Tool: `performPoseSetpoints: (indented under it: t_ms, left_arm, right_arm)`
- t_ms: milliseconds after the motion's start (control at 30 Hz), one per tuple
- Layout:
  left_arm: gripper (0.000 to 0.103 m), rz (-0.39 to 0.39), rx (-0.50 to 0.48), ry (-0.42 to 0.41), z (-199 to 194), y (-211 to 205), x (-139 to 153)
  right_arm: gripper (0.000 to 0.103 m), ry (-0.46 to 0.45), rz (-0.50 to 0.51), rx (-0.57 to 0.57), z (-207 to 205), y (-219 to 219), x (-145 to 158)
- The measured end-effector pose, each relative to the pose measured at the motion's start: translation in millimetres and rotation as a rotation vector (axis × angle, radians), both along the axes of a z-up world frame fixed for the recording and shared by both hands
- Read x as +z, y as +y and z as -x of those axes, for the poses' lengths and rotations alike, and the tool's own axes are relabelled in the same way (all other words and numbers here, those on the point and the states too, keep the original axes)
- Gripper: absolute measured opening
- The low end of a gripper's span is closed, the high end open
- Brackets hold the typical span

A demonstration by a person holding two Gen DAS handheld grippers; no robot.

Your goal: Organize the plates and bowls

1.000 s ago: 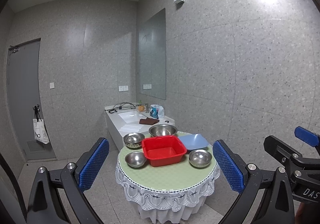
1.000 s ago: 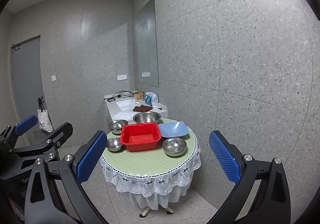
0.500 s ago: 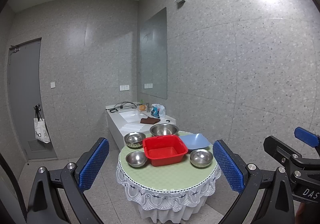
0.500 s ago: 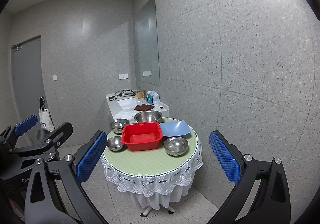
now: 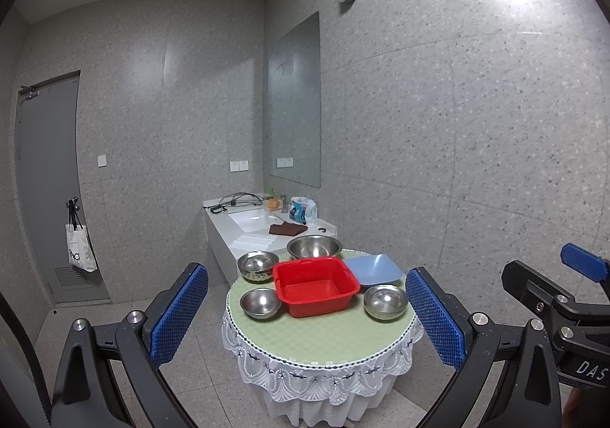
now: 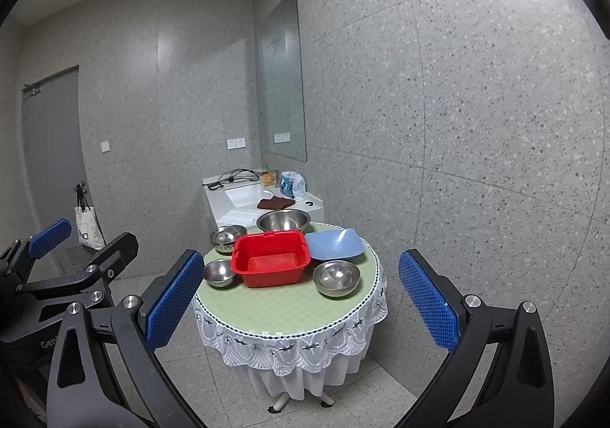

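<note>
Both tools hang in the air short of the round tabletop, touching nothing. The left hand-held gripper has its jaws spread wide, blue waffle-textured pads on black arms with steel bolts; the right hand-held gripper is spread just as wide and empty too. In the left wrist view the right tool's body carries white letters reading "DAS", cut off by the frame; in the right wrist view the left tool shows "Gen", also cut off.

The tabletop wears a pale green checked cloth with a white lace skirt. At its centre sits a square red plastic basin, glossy, with rounded corners. Around it stand four stainless-steel bowls: a small bowl just left of the basin, a ridged bowl behind that, a large bowl at the back, and a right-hand bowl near the edge. A squarish pale blue plate with upturned corners lies behind that last bowl, beside the basin.

Beyond is a white sink counter with a brown cloth. A white tote bag hangs on the grey door; its black lettering is too small for me to read with certainty.
</note>
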State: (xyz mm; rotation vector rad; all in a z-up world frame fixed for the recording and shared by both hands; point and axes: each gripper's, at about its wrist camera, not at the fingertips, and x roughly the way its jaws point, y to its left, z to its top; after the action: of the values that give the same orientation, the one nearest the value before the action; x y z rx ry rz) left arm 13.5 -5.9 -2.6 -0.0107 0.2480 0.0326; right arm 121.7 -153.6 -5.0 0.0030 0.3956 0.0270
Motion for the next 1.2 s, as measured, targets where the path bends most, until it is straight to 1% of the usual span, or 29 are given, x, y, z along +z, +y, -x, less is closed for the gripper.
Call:
performPoseSetpoints:
  t_ms: [433,633,700,867,933,1067,1200]
  left_arm:
    - [0.102,0.003,0.013,0.018,-22,-2,-11]
    - [0.102,0.006,0.018,0.056,-44,2,-19]
    - [0.102,0.008,0.012,0.082,-55,4,-22]
    - [0.102,0.007,0.004,0.149,-92,16,-33]
    - [0.102,0.005,-0.002,0.179,-113,22,-38]
    - [0.102,0.014,-0.022,0.247,-169,37,-43]
    - [0.102,0.034,-0.043,0.306,-238,70,-54]
  right_arm:
    - [0.103,0.016,-0.005,0.017,-19,-6,-8]
    - [0.103,0.058,-0.014,0.034,-39,-9,-19]
    - [0.103,0.074,-0.018,0.036,-47,-10,-25]
    - [0.103,0.127,-0.043,0.018,-75,-13,-45]
    - [0.103,0.147,-0.049,0.007,-87,-14,-53]
    - [0.103,0.197,-0.060,-0.027,-122,-13,-77]
    - [0.103,0.241,-0.067,-0.067,-164,-8,-98]
